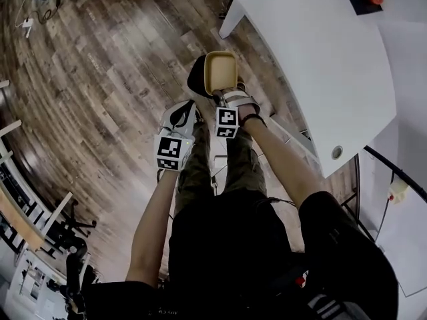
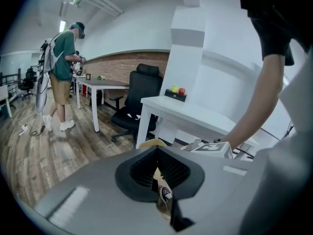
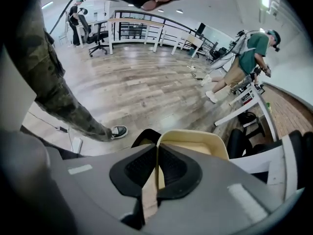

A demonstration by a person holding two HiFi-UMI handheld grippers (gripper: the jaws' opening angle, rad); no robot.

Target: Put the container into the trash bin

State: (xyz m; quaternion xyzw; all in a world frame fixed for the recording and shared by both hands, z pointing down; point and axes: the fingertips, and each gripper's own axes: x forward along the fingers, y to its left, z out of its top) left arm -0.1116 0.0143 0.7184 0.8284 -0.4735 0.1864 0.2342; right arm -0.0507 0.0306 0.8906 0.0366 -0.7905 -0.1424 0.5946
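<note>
A cream, shallow container [image 1: 221, 71] hangs over the wooden floor, with my right gripper [image 1: 221, 99] shut on its near rim. In the right gripper view the rim [image 3: 195, 140] runs between the black pads [image 3: 139, 168] of my right gripper [image 3: 157, 153]. Right under the container sits a black bin [image 1: 195, 79], partly hidden by it; only its dark edge [image 3: 145, 134] shows in the right gripper view. My left gripper [image 1: 181, 115] hovers just left of the right one, its jaws together and empty [image 2: 157, 153]. A sliver of the container [image 2: 152, 142] shows past them.
A white table [image 1: 313, 52] stands close on the right, with a red and a yellow button box [image 2: 176, 91] on it. A black office chair [image 2: 139, 106] stands behind it. A person in a green shirt [image 2: 61, 72] stands further off. My legs [image 1: 213, 172] are below the grippers.
</note>
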